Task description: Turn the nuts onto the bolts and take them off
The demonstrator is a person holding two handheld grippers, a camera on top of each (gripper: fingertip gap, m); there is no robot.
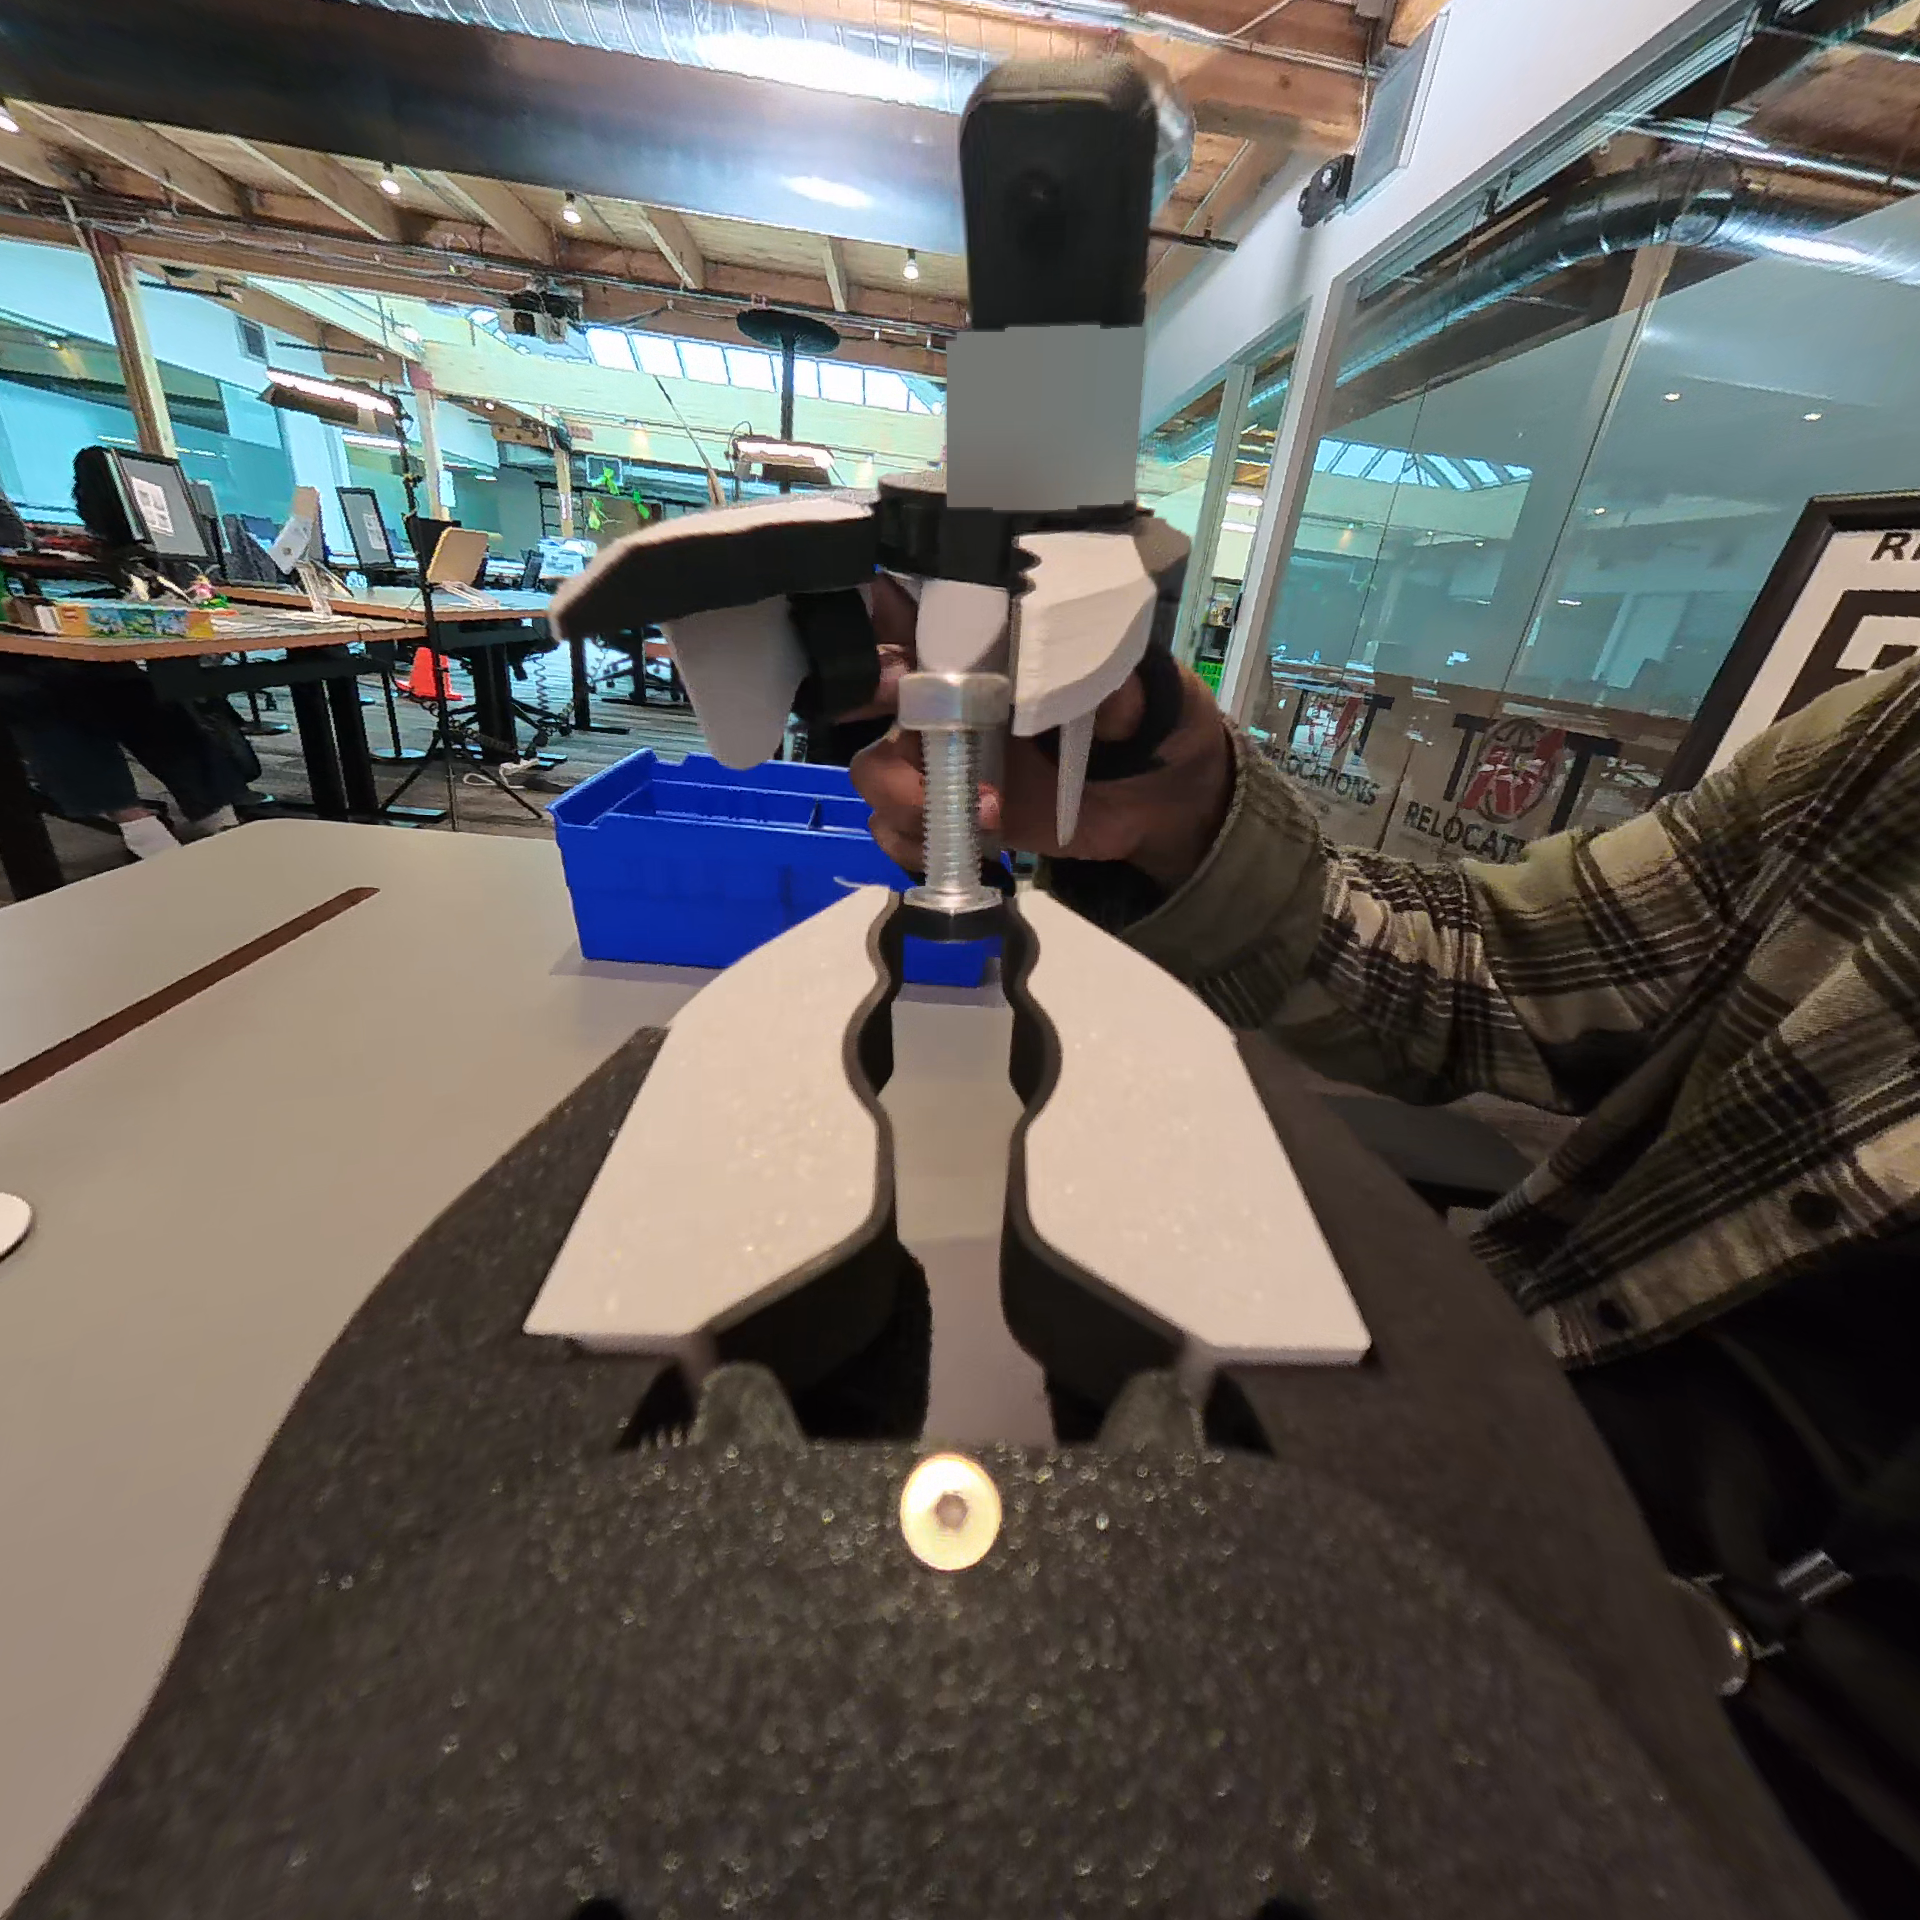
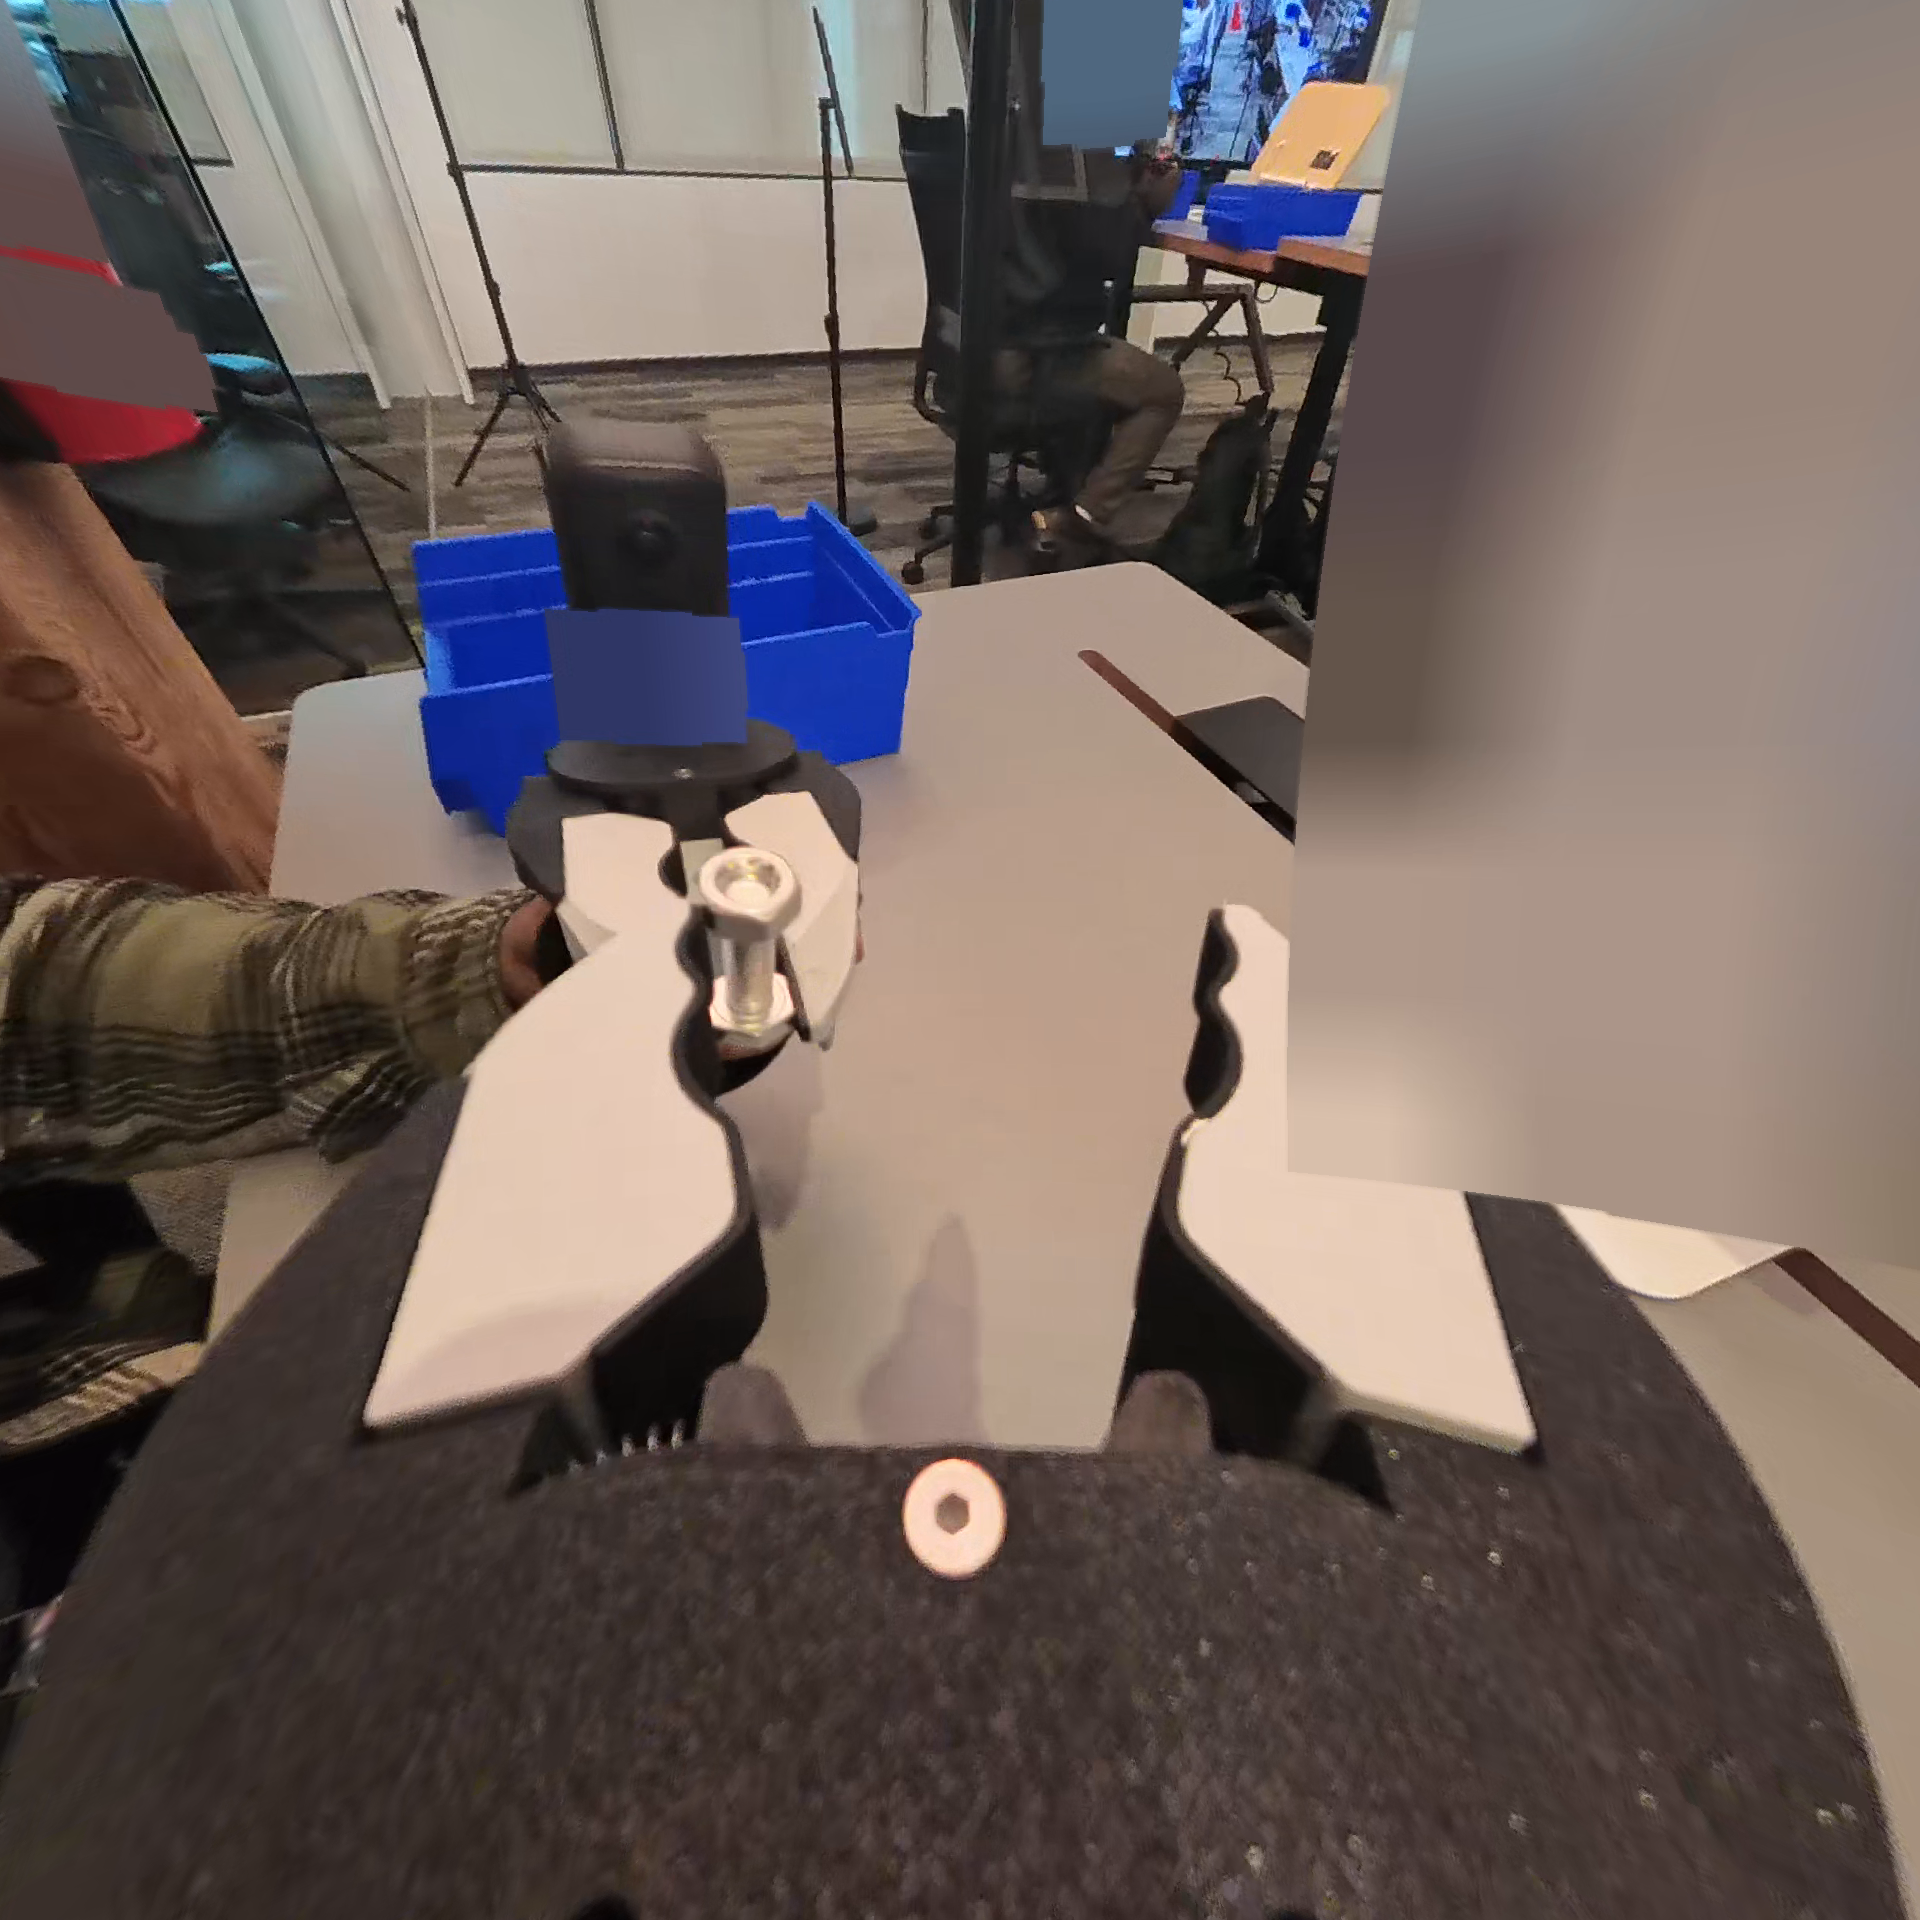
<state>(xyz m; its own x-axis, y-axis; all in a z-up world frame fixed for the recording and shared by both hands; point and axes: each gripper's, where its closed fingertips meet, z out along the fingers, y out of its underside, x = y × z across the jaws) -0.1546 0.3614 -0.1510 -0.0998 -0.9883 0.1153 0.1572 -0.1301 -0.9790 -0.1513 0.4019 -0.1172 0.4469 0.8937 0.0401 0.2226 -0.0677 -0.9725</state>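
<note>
A silver bolt (image 1: pixel 951 810) stands upright above the grey table (image 1: pixel 260 1039). My left gripper (image 1: pixel 951 925) is shut on the bolt's head at the bottom. A silver nut (image 1: pixel 954 701) sits on the top end of the thread. In the right wrist view the bolt (image 2: pixel 740 961) and nut (image 2: pixel 743 891) show end-on, just beside my right gripper's left finger. My right gripper (image 2: pixel 956 935) is open wide and holds nothing. In the left wrist view its fingers (image 1: pixel 727 686) stand apart on either side of the nut.
A blue divided bin (image 1: pixel 707 862) stands on the table behind the bolt; it also shows in the right wrist view (image 2: pixel 831 644). A plaid sleeve (image 1: pixel 1558 987) reaches in from the right. A black flat object (image 2: pixel 1247 738) lies at the table's right. The tips of one gripper are about 5 cm away from the tips of the other.
</note>
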